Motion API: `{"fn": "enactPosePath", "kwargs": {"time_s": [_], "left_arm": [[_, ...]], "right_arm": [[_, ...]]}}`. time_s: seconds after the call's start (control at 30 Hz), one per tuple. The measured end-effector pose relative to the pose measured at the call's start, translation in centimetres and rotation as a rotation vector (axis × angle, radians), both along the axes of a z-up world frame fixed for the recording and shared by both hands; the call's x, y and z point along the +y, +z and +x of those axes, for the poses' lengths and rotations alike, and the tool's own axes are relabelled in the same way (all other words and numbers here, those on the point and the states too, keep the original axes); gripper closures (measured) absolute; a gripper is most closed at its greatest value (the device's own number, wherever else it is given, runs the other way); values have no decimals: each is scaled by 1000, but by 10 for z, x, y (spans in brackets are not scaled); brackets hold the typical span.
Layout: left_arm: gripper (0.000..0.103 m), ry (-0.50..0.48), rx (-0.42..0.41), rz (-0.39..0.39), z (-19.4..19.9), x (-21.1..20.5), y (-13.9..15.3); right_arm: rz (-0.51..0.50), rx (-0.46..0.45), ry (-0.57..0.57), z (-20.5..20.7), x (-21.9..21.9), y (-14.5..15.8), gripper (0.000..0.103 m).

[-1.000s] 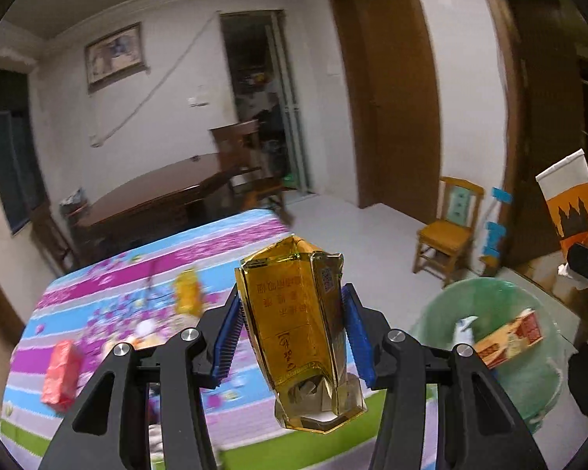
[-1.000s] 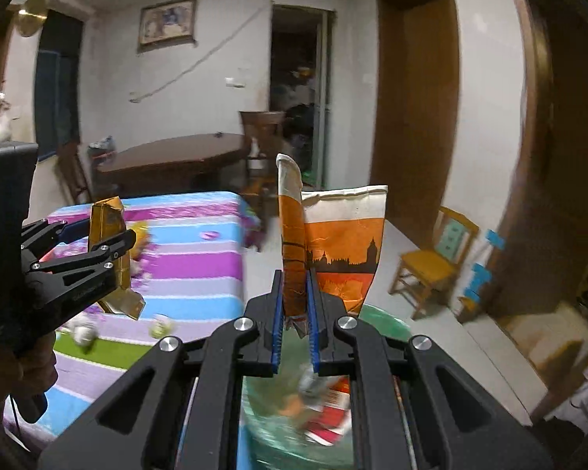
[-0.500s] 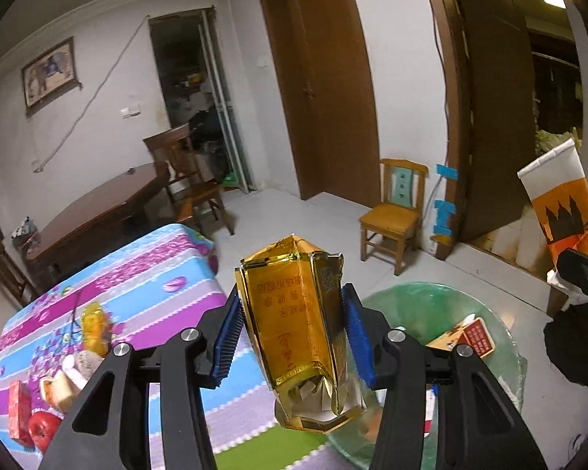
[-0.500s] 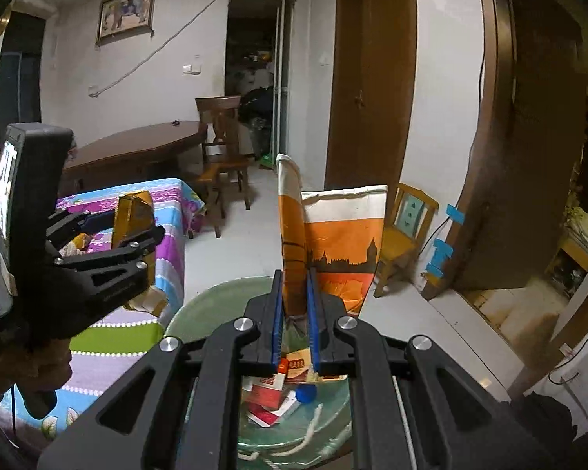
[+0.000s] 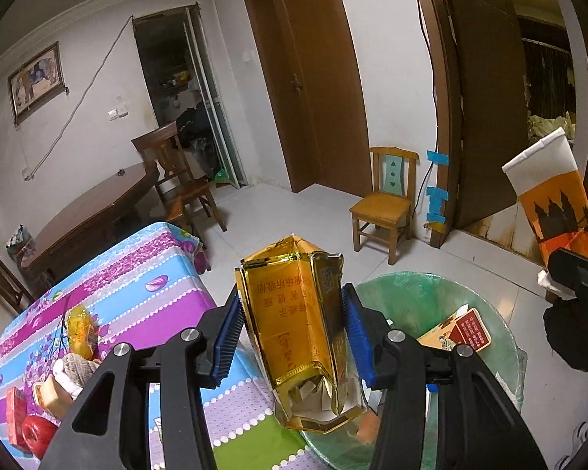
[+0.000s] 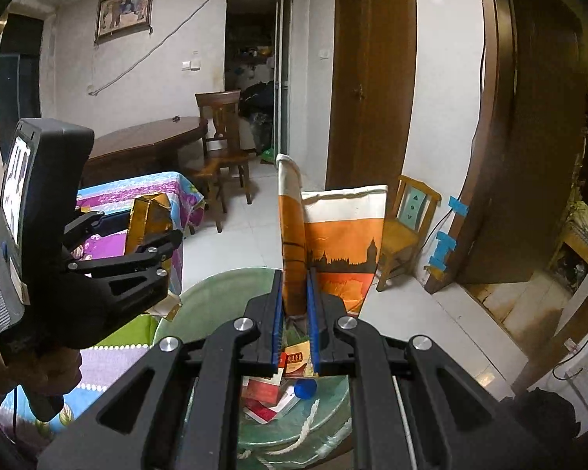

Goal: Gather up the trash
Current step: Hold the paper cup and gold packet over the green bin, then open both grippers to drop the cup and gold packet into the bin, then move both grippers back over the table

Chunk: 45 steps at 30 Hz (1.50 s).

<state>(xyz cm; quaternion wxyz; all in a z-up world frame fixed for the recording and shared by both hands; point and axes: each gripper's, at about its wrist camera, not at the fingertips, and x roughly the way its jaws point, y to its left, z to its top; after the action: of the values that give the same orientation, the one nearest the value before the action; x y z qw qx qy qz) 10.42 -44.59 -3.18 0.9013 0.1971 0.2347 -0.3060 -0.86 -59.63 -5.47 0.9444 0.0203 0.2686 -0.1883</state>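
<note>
Left wrist view: both grippers hold trash over the bin, much of it cut off or hidden.
Bin [image 5: 419, 297] bottom is blocked by fingers; its contents are only partly readable: a red packet [image 5: 470, 329] and a blue cap [image 6: 305, 387]. Items at the table [image 5: 145, 286] edge, left of the left gripper [image 5: 292, 337], are small and unclear. Left gripper is partly apart, pads clamped on an upright gold pack [image 5: 294, 325], just left of the bin. Right gripper [image 6: 295, 325] is pressed together on a folded orange bag [image 6: 333, 243], directly above the bin.
</note>
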Motion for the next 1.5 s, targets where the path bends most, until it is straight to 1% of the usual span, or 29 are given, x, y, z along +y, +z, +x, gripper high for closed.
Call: {"fn": "enactPosePath", "kwargs": {"time_s": [0.13,0.23,0.4,0.47,0.5,0.53,0.57,0.6,0.7,0.93,1.07,1.17,1.33,1.5], "left_arm": [[53,-6,1,8,1,4,-1],[53,-17,16,5,4,5,-2],[53,-69,93,-17,18,10,-1],[50,-110,128,-22,22,10,-2],[46,-131,143,-8,25,9,-4],[43,-138,151,0,27,9,-5],[31,-143,159,3,27,9,-6],[25,-151,178,-6,30,12,-6],[25,-151,199,-26,36,20,-4],[24,-117,185,-48,39,37,1],[23,-101,154,-44,34,48,1],[23,-89,151,-49,32,56,1],[23,-57,146,-66,28,77,2],[21,-11,139,-93,28,115,2]], "right_arm": [[31,3,12,-1,-4,0,94],[78,6,31,1,-8,-1,93],[156,6,53,5,-14,-4,93],[184,20,61,8,-17,-6,93],[196,28,67,9,-18,-7,88],[206,28,70,10,-18,-8,70],[214,20,69,9,-18,-8,58],[219,5,64,6,-19,-7,45],[234,-19,62,0,-21,-5,45],[238,-36,50,-3,-19,-2,45],[199,-33,49,0,-10,-2,45],[175,-40,55,1,-1,0,45],[145,-80,69,2,12,3,45],[87,-138,94,5,38,4,45]]}}
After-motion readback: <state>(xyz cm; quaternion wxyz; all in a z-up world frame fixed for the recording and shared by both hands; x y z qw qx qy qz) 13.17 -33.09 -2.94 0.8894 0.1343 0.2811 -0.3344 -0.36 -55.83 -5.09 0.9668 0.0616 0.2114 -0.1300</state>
